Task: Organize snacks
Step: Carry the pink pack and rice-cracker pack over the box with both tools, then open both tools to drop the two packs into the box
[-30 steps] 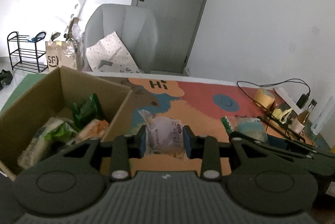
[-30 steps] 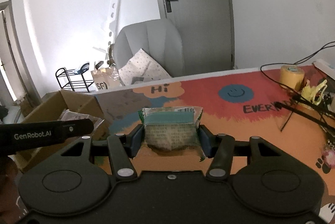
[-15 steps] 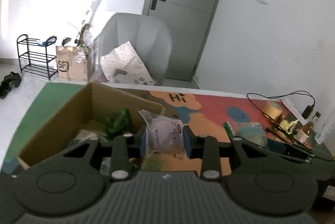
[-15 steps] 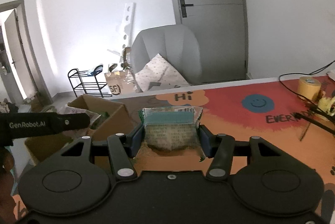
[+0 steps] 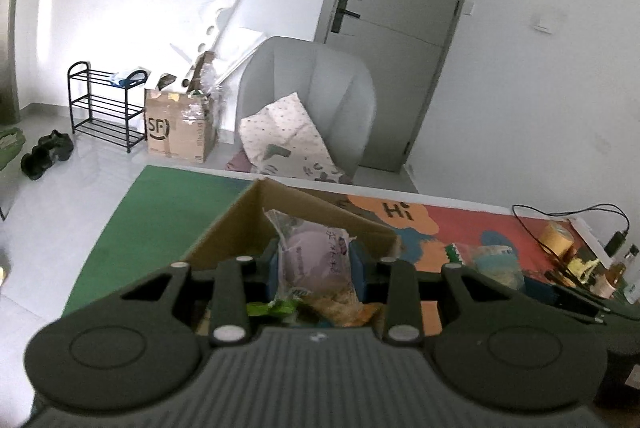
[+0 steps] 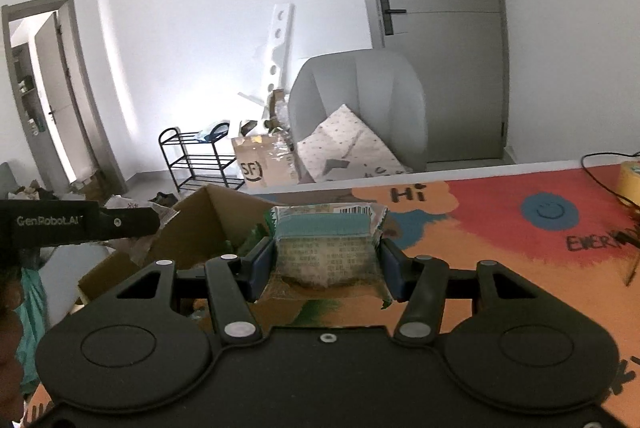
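Meanwhile both hands swung left toward box (image 5: pixel 256 224). Left gripper (image 5: pixel 316 262) clamped purple pack (image 5: pixel 316 256), now over box. Right gripper (image 6: pixel 326 252) clamped green pack (image 6: pixel 326 248), above counter (image 6: pixel 500 228) near box rim. Drop likely next.

Box (image 5: pixel 224 232) contents mostly hidden

Grey armchair (image 5: pixel 308 96) centre frame with dotted cushion (image 5: pixel 286 140); black shoe rack (image 5: pixel 106 104) and SF carton (image 5: pixel 178 126) left; grey door (image 5: pixel 400 36) upper right.
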